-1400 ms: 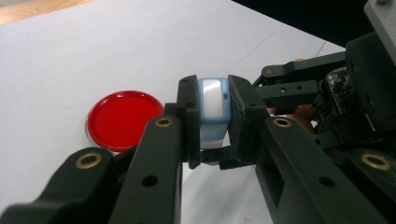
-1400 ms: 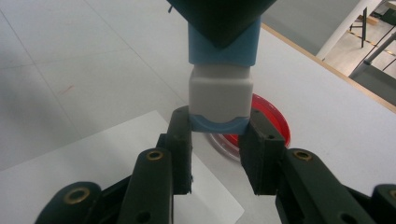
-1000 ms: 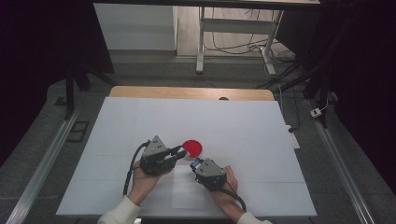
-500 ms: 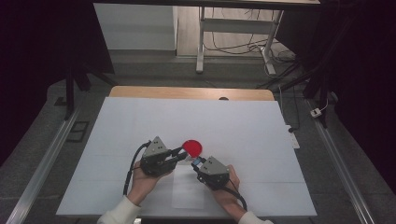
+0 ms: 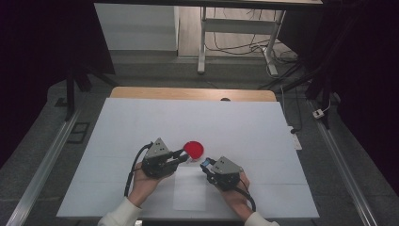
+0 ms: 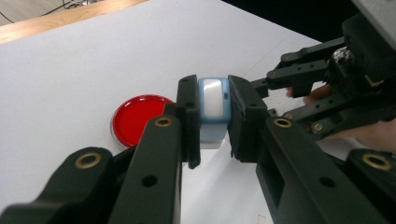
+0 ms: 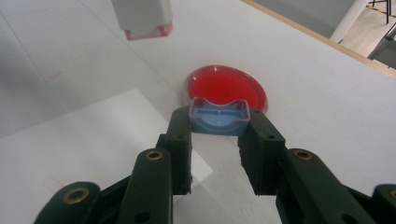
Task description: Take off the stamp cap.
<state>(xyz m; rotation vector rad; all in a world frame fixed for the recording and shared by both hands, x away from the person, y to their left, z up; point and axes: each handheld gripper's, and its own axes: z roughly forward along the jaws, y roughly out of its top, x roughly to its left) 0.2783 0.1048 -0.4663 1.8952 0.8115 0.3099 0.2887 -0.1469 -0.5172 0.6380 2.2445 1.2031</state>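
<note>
Right now, seen from above, both of my claws sit low over the near middle of the white table (image 5: 141,122), with my forearms entering from the near edge. My left claw (image 5: 184,156) points to the right and pinches a small light blue and white block (image 6: 213,109); in the left gripper view the two black jaws press flat against its sides, holding it upright just above the tabletop. A red round disc (image 5: 193,149) lies flat on the table just beyond that claw's tips, to the left of the block in the left gripper view. My right claw (image 5: 206,165) points left and a little far, and it pinches a small light blue cap (image 7: 218,116) between its tips, hollow side facing the camera in the right gripper view. The disc lies just past the cap there. The two claws are near each other but apart, tips facing. A pale sheet of paper (image 5: 190,190) lies flat on the table between my hands, near the front edge.
</note>
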